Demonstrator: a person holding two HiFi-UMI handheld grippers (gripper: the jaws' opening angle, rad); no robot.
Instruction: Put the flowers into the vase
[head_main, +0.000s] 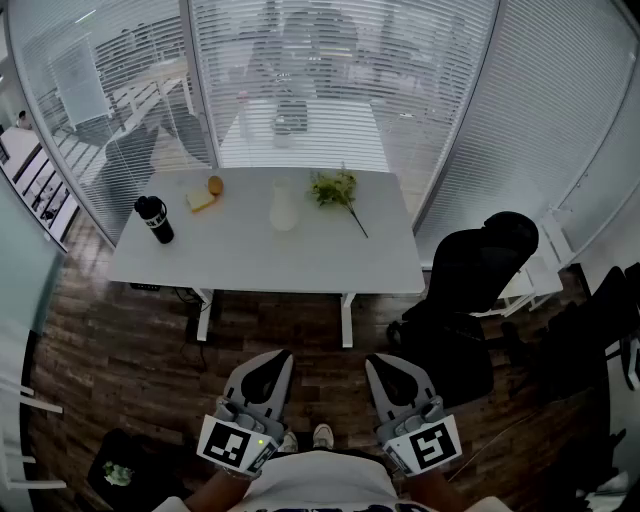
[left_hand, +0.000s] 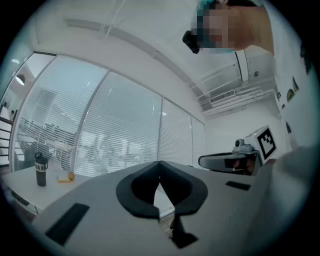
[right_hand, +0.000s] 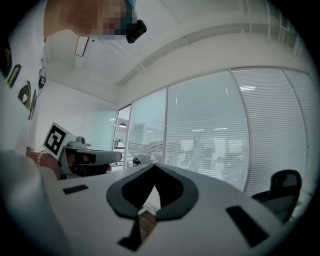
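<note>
**Counter** (head_main: 250, 265): white, rectangular, at 12 o'clock from the person. It stands well apart from both grippers, with dark wooden floor (head_main: 120, 360) in between.

**Vase** (head_main: 284, 206): pale, translucent and upright, near the middle of the counter, toward its far edge.

**Flowers** (head_main: 335, 189): a green bunch with small pale blooms, lying flat on the counter. It is just beside the vase at its 2 o'clock, and the thin stem trails toward 5 o'clock.

**Tumbler** (head_main: 154, 219): black and upright, at the counter's 9 o'clock end.

**Orange fruit** (head_main: 215, 185) and **yellow block** (head_main: 200, 202): side by side, between tumbler and vase.

**Office chair** (head_main: 480, 270): black, on the floor at 4 o'clock from the counter.

**Blinds** (head_main: 340, 60): white slats over glass walls, beyond the counter at 12 o'clock.

**Left gripper** (head_main: 275, 358): at 6 o'clock in the head view, held level. Its jaws are closed tip to tip and hold nothing.

**Right gripper** (head_main: 380, 362): near the left gripper, at its 3 o'clock, also level. Its jaws are likewise closed together and empty.
</note>
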